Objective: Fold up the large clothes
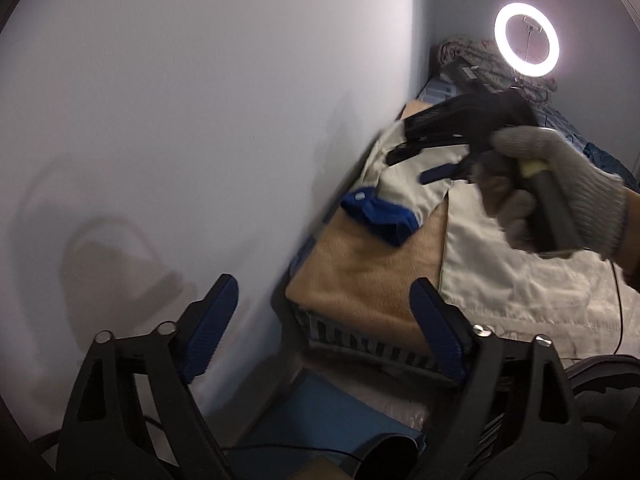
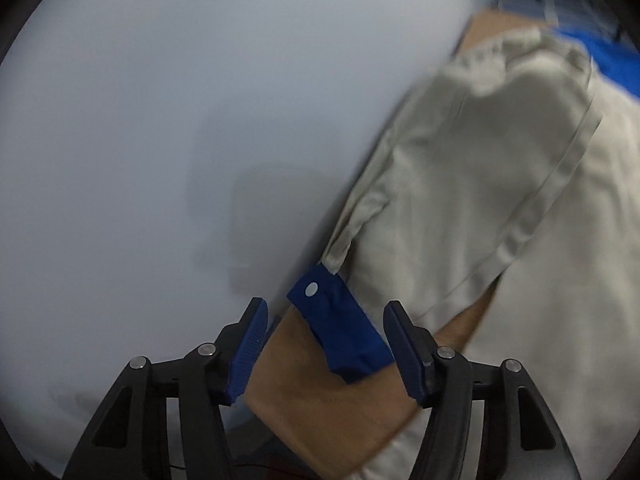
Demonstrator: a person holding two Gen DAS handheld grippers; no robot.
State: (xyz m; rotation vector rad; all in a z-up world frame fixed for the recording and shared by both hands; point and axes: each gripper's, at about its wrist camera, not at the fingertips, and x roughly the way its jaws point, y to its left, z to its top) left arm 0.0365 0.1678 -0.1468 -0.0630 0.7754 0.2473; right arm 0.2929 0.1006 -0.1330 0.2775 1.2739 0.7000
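A pale beige garment [image 1: 520, 276] [image 2: 460, 184] with blue trim lies spread on a tan blanket [image 1: 360, 276] [image 2: 320, 404] on a bed. Its sleeve ends in a blue cuff [image 1: 380, 212] [image 2: 340, 332] with a white snap, close to the wall. My right gripper [image 2: 325, 306] [image 1: 420, 164], held by a grey-gloved hand [image 1: 568, 188], hangs just over that sleeve. Its jaws straddle the cuff and the pads are not pressing on it. My left gripper [image 1: 322, 284] is open and holds nothing, above the blanket's near corner.
A white wall [image 1: 180, 120] runs along the bed's left side. A lit ring light [image 1: 526, 40] and a heap of bedding [image 1: 468, 54] stand at the bed's far end. The striped mattress edge [image 1: 360, 344] and a thin black cable [image 1: 618, 320] lie nearby.
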